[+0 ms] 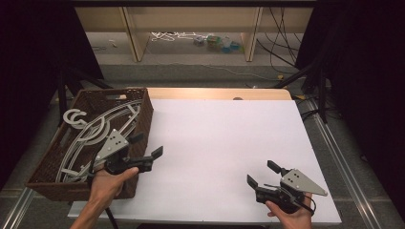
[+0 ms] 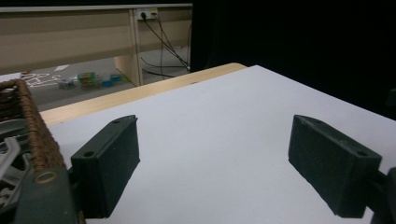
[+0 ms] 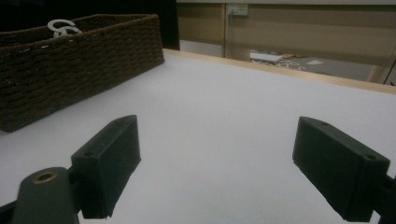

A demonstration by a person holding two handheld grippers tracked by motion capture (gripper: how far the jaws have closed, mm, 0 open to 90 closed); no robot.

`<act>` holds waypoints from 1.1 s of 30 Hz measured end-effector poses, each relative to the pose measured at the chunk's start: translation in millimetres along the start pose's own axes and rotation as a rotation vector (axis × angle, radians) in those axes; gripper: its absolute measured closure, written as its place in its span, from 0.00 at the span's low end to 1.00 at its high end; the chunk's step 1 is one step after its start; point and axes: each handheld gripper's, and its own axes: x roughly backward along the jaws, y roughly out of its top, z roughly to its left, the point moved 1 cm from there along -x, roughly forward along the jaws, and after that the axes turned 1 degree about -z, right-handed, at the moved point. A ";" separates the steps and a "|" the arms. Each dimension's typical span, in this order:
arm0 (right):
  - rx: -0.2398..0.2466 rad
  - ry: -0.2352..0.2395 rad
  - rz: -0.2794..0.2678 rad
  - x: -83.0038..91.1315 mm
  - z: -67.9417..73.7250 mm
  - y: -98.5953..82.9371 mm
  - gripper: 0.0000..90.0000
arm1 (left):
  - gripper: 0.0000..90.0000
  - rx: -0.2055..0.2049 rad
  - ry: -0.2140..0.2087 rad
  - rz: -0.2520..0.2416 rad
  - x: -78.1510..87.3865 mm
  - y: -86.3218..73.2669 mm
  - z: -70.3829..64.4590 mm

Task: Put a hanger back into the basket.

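While both grippers hover spread and empty, nothing seems begun. Hangers [image 1: 90,136] lie in the basket [image 1: 47,183] just left of the left gripper [image 1: 147,145]; the right gripper [image 1: 262,175] waits well apart. Likely next: a reach into the basket.

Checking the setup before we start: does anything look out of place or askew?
Mostly tidy. In the dark brown woven wicker basket at the white table's left edge, the pale grey plastic hangers lie in a loose heap, one hook poking above the rim. Both claws are open and hold nothing.
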 end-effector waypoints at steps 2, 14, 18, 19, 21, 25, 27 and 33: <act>0.003 0.003 -0.012 -0.9 -0.4 -0.1 0.18 | 0.18 -0.002 -0.008 -0.006 0.5 -2.1 -3.2; 0.011 0.010 -0.002 1.2 1.4 0.9 0.17 | 0.18 -0.035 -0.017 -0.011 0.8 -23.7 -19.7; 0.014 0.018 -0.004 1.8 2.6 1.2 0.18 | 0.18 -0.022 -0.029 -0.005 0.2 -29.2 -20.0; 0.011 0.021 -0.021 0.5 2.8 0.8 0.17 | 0.18 -0.014 -0.029 -0.011 0.9 -32.1 -19.5; 0.012 0.015 -0.008 1.3 3.2 1.0 0.17 | 0.18 -0.018 -0.034 -0.022 1.1 -34.6 -18.3; 0.018 0.016 0.004 2.3 3.9 1.0 0.17 | 0.18 -0.016 -0.023 -0.026 3.4 -40.0 -18.0; 0.018 0.015 0.010 2.8 5.0 1.6 0.18 | 0.18 -0.039 -0.018 -0.023 4.0 -44.3 -19.3; 0.027 0.035 0.006 1.0 11.1 2.4 0.17 | 0.18 -0.051 -0.025 -0.010 4.5 -53.9 -23.6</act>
